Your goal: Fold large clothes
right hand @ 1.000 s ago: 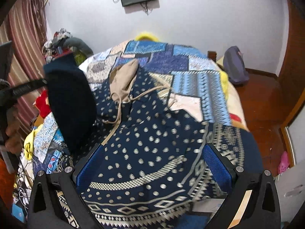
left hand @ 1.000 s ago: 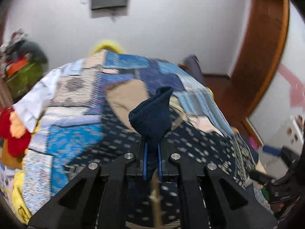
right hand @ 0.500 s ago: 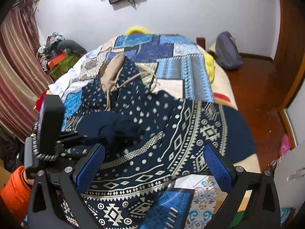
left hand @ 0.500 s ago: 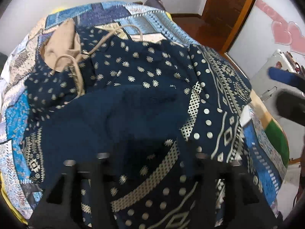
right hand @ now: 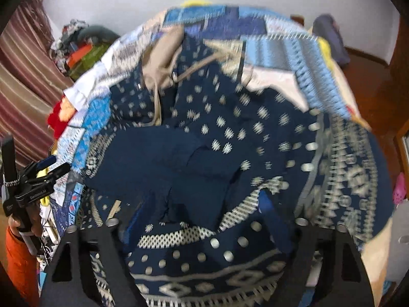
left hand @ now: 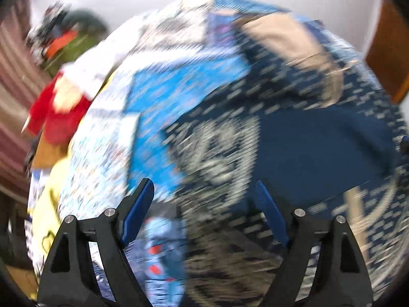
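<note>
- The navy patterned garment lies spread over the bed, which has a patchwork cover. It takes the middle and the near end of the bed, and its beige hood points toward the far end, by the wall.
- A plain dark sleeve is laid inward across the chest of the garment. I judge this is one fold already made, so that the width becomes smaller.
- The left gripper has its jaws wide apart and nothing between them. It is above the left edge of the bed, where the garment meets the cover; this view is strongly blurred, so fine details are not readable.
- The right gripper is near the hem at the near end of the bed. Its jaws seem wide too and I see no cloth pinched, though they are blurred.
- Both are free, probably to take the next edge; the other side seems not yet folded.
- A pile of clothes is beside the far left corner.
</note>
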